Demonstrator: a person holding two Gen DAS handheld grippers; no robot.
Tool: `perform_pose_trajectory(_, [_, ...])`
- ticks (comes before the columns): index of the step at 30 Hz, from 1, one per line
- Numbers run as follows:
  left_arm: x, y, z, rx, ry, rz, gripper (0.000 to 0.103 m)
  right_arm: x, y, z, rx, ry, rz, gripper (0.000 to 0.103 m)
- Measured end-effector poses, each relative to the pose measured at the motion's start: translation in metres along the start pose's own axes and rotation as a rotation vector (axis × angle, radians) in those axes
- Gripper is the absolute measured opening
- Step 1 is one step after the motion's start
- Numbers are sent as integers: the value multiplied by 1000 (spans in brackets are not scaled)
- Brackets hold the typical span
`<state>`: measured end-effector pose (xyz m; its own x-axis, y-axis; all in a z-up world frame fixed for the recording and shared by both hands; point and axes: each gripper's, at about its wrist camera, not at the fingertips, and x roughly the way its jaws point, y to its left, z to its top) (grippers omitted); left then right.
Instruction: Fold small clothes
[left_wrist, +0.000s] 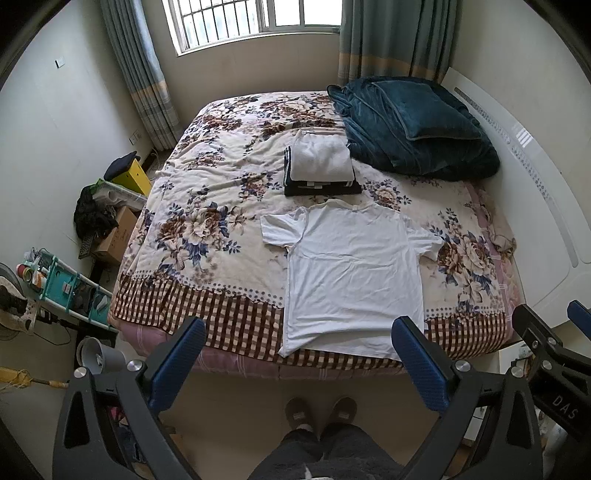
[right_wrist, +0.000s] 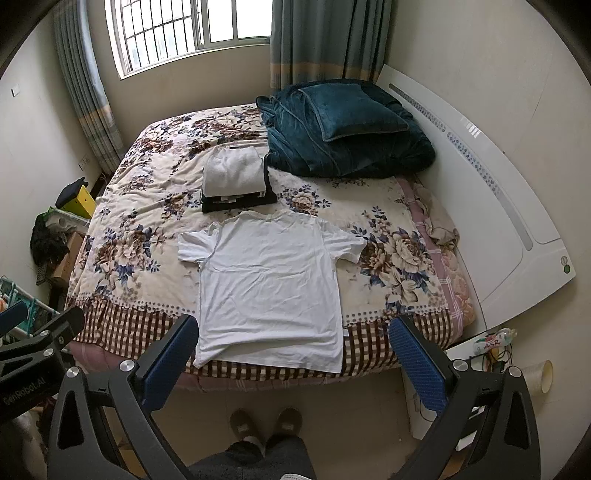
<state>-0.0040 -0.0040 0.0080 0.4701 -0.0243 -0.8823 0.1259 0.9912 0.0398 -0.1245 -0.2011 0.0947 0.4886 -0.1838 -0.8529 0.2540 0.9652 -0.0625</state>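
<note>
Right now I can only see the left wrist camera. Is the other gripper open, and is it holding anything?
Observer: In the right wrist view the right gripper is wide open and empty, with its fingers on either side of the near hem of the white T-shirt.
Operator: Is there anything past the bed on that side?
Observer: A plastic bottle lies on its side near the foot of the white headboard.
Operator: Anything else down there?
Observer: A pale paper cup sits close to the bottle, nearer the edge of the picture.
</note>
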Motion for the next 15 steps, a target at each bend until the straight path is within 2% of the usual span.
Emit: perform_pose_trajectory(15, [-1, -2, 0, -1, -4, 0, 103, -4, 3, 2, 1, -4, 2, 103])
